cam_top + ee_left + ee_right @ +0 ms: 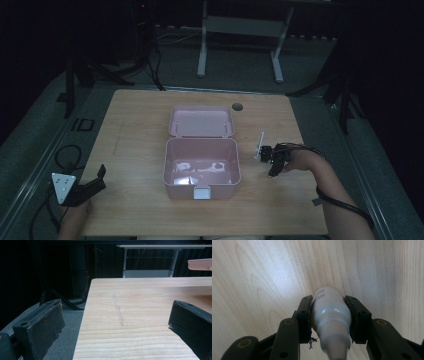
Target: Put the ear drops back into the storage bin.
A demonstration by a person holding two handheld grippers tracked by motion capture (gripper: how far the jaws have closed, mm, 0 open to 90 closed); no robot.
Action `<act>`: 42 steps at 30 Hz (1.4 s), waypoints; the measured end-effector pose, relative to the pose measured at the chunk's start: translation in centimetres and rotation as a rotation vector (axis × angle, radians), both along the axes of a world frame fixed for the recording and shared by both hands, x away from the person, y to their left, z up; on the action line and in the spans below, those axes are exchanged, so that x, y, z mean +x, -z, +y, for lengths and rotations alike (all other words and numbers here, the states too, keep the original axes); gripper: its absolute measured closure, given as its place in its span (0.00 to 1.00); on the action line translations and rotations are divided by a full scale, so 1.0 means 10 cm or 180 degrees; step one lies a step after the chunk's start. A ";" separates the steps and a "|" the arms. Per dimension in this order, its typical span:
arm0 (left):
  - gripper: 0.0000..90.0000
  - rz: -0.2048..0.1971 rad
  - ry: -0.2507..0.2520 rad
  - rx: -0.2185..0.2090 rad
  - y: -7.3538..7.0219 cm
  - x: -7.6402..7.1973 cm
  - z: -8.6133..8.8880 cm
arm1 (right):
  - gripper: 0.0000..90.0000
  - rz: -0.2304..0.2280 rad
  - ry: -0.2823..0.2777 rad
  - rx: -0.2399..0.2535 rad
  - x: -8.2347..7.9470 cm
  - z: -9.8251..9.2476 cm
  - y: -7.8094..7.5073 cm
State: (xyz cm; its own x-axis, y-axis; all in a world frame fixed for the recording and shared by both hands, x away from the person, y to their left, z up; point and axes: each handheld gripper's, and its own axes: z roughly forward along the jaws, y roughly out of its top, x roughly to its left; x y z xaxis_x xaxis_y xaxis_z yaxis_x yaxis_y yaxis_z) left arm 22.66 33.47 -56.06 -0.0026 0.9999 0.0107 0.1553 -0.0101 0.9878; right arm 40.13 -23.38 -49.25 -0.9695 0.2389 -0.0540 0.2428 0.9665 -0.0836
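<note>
Between padded jaws, smooth white bottle (331, 312); woodgrain table (262, 277).

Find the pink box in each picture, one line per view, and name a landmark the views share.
High view: pink box at table centre, lid open.
Left gripper view: a pink edge at upper right, probably the box.
Right gripper view: none to place.
Shared landmark: the wooden table.

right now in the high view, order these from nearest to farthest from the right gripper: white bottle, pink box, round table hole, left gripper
1. white bottle, clamped in the right gripper
2. pink box, just to its left
3. round table hole, at the far edge
4. left gripper, at the table's near left edge
</note>
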 end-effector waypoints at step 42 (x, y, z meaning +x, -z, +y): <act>0.00 0.0012 -0.0010 0.0014 0.00 0.00 -0.01 | 0.66 -0.0039 -0.0792 -0.0050 -0.55 0.33 -0.57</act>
